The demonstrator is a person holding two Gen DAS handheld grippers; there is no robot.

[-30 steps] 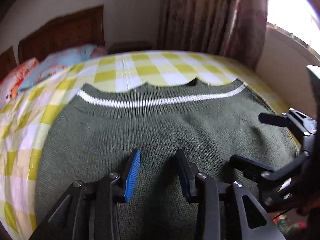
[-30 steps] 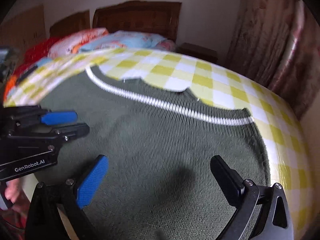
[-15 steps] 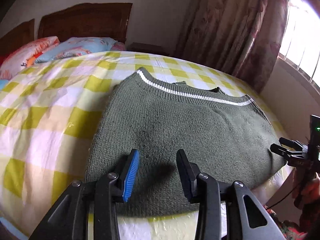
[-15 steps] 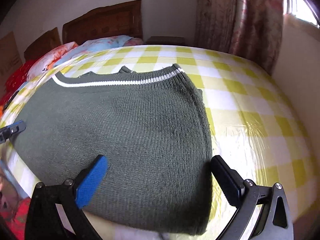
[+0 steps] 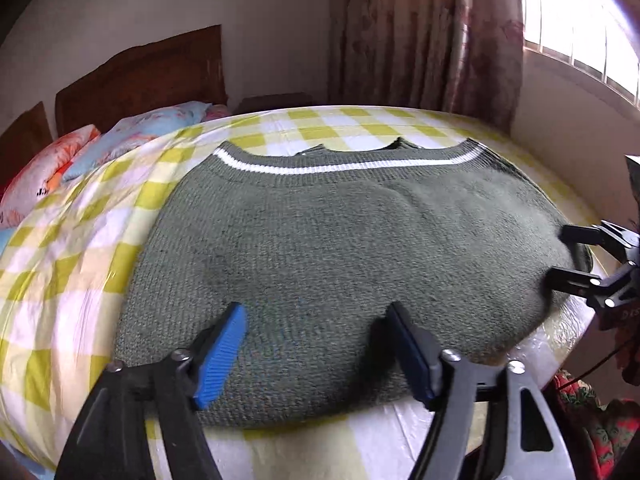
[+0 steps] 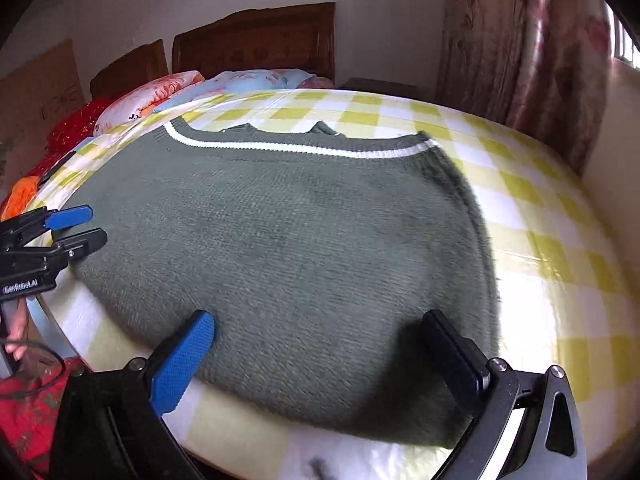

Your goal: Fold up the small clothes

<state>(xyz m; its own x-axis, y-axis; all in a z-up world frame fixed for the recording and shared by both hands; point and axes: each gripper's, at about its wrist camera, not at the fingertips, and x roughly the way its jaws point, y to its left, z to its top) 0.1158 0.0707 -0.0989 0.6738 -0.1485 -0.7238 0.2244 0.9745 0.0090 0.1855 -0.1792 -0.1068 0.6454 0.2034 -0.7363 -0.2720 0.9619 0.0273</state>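
A dark green knitted sweater (image 5: 352, 240) with a white stripe along its far hem lies folded flat on the yellow-and-white checked bed cover (image 5: 80, 240). My left gripper (image 5: 316, 332) hovers over the sweater's near edge; its jaws are opening, and nothing is pinched between the blue pad (image 5: 220, 352) and the dark pad. In the right wrist view the sweater (image 6: 280, 232) fills the middle. My right gripper (image 6: 320, 320) stands wide open above its near right corner, holding nothing. Each gripper shows in the other's view: the right gripper (image 5: 558, 254) and the left gripper (image 6: 90, 226), both at the sweater's edge.
Patterned pillows (image 5: 60, 168) lie against a wooden headboard (image 5: 140, 76) at the far end. Flowered curtains (image 5: 420, 32) and a bright window (image 5: 580, 20) are on the right. Red patterned cloth (image 6: 24, 408) and a person's hand (image 6: 16, 328) are below the bed's near edge.
The left gripper's jaws have spread much wider. Both views have swung across the sweater, and the right gripper now sits closer to the sweater's right edge in the left view.
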